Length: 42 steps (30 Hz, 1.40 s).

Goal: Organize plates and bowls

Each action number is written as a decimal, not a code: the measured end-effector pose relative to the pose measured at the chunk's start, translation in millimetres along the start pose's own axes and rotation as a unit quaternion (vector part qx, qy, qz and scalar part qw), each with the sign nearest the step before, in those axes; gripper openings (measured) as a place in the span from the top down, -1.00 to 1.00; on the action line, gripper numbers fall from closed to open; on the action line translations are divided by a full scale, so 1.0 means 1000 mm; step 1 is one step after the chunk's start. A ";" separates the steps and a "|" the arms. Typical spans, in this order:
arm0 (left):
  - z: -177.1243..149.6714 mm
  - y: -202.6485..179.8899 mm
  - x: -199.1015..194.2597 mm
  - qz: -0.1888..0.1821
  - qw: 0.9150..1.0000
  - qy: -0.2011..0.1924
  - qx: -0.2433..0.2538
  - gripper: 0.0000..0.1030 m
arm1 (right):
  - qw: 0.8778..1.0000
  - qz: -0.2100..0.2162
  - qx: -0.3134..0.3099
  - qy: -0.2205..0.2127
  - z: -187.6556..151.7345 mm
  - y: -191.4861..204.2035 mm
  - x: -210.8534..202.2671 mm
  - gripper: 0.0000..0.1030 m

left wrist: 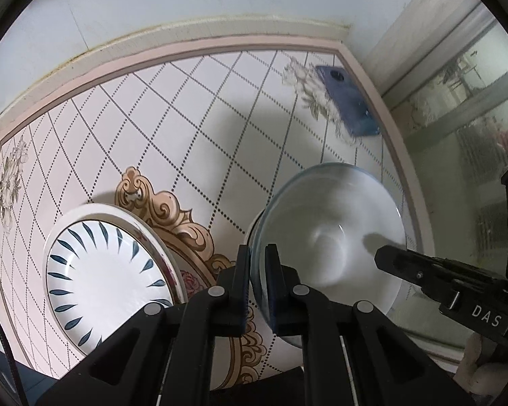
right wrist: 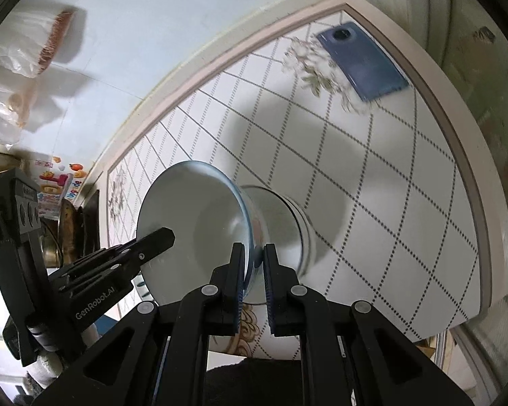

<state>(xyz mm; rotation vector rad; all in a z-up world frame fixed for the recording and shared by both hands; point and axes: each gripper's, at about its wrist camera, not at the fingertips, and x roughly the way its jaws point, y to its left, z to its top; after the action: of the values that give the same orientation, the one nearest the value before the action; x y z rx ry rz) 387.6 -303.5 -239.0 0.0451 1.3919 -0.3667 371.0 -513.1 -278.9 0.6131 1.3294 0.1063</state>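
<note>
Bowl (left wrist: 332, 233), white inside with a thin blue rim, hangs tipped above the patterned table (left wrist: 193, 128), carried between two hand-held tools, with its mouth turned toward the left side of the table. The left gripper (left wrist: 258, 284) pinches the near part of the rim, its fingers pressed together on the thin wall; the right gripper (right wrist: 254, 280) does the same from the opposite side, one pad inside the bowl and one outside, and its camera also shows the bowl's ribbed foot (right wrist: 303, 233) pointing away toward the table's right edge. Each tool therefore shows in the other's view as a dark arm reaching in at the bowl. One plate (left wrist: 108, 277), white with dark blue leaf strokes around its well, lies flat on the table just to the left of the bowl and lower, close to the near edge. It appears to sit on a second, plainer plate, though I cannot be sure of that. If the bowl is meant to join it, the left hand is the nearer of the two. One blue phone (left wrist: 350, 101) lies face down near the far right corner, well apart from the crockery. Plastic bags (right wrist: 27, 67) hang on the wall beyond the far edge. Counted: one bowl, one plate for certain, two grippers, one phone.
</note>
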 end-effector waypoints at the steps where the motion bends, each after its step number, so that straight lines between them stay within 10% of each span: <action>1: -0.001 0.000 0.004 0.001 1.000 0.004 0.002 0.86 | 1.000 -0.001 0.003 0.003 -0.001 -0.003 0.003 0.76; 30: 0.001 0.002 0.017 0.007 1.000 0.027 0.013 0.84 | 0.999 -0.037 0.021 0.025 0.005 -0.013 0.028 0.67; 34: -0.005 0.004 -0.011 0.008 1.000 0.009 0.017 0.83 | 0.998 -0.062 -0.005 0.010 -0.004 0.005 0.009 0.04; 42: -0.025 0.014 -0.067 0.005 0.998 -0.042 0.036 0.33 | 0.993 -0.098 -0.056 -0.030 -0.027 0.043 -0.035 -0.60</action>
<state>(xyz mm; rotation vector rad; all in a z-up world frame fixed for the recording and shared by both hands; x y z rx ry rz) 359.0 -269.6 -181.9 0.0955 1.2957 -0.4052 348.8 -481.8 -230.8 0.3862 1.3081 0.0021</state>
